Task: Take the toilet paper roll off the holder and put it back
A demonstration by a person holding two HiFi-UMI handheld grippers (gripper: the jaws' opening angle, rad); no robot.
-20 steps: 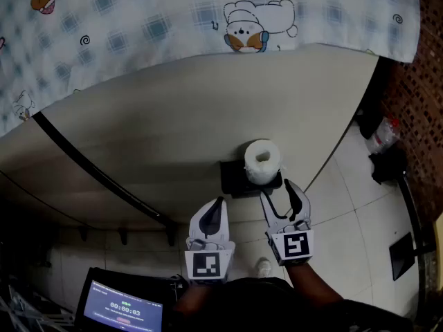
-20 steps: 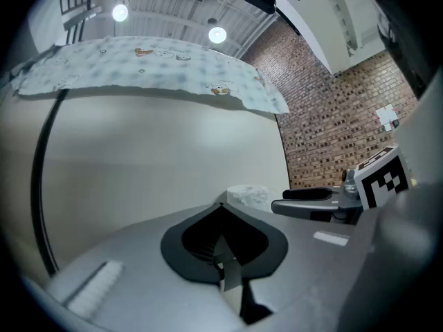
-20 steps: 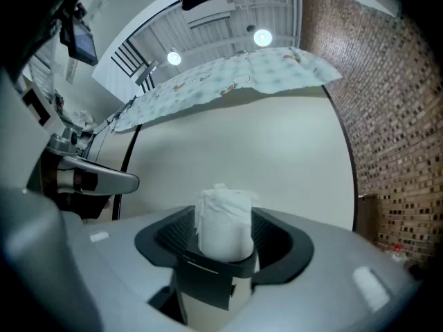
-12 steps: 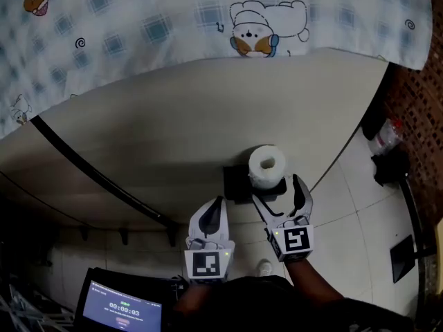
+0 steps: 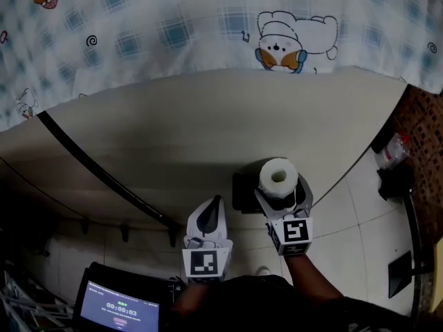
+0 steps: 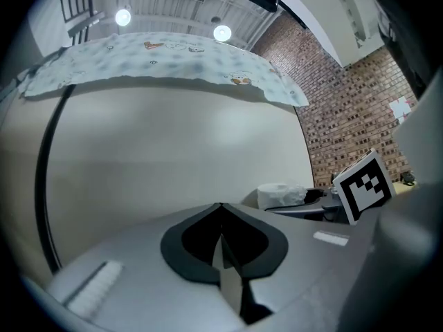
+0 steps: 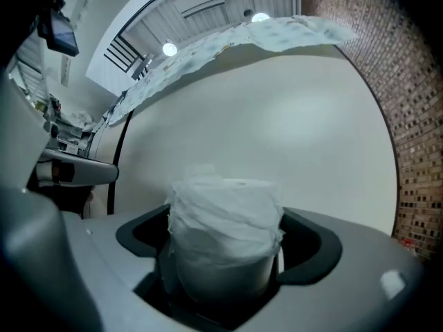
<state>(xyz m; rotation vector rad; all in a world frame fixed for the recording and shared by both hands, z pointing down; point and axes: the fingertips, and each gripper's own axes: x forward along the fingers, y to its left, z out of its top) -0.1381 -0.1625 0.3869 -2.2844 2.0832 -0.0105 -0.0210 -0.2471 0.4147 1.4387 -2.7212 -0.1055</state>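
The right gripper [image 7: 232, 244] is spread wide, with the toilet paper roll [image 7: 225, 209] between its jaws, seemingly not yet squeezed. The roll sits on the black holder [image 5: 243, 191] directly ahead. Beside it the left gripper [image 6: 221, 216] hangs pressed together, empty. Lifting off and returning both remain.

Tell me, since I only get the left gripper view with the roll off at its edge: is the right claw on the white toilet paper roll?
Observer: The right gripper view shows the white toilet paper roll standing between the right claw's jaws, not visibly squeezed.
Operator: Is it off the holder?
Observer: No. From the head view it stands upright on the black holder.
Operator: Where's my left claw?
Observer: From above, the left claw sits left of the holder, apart from the roll.
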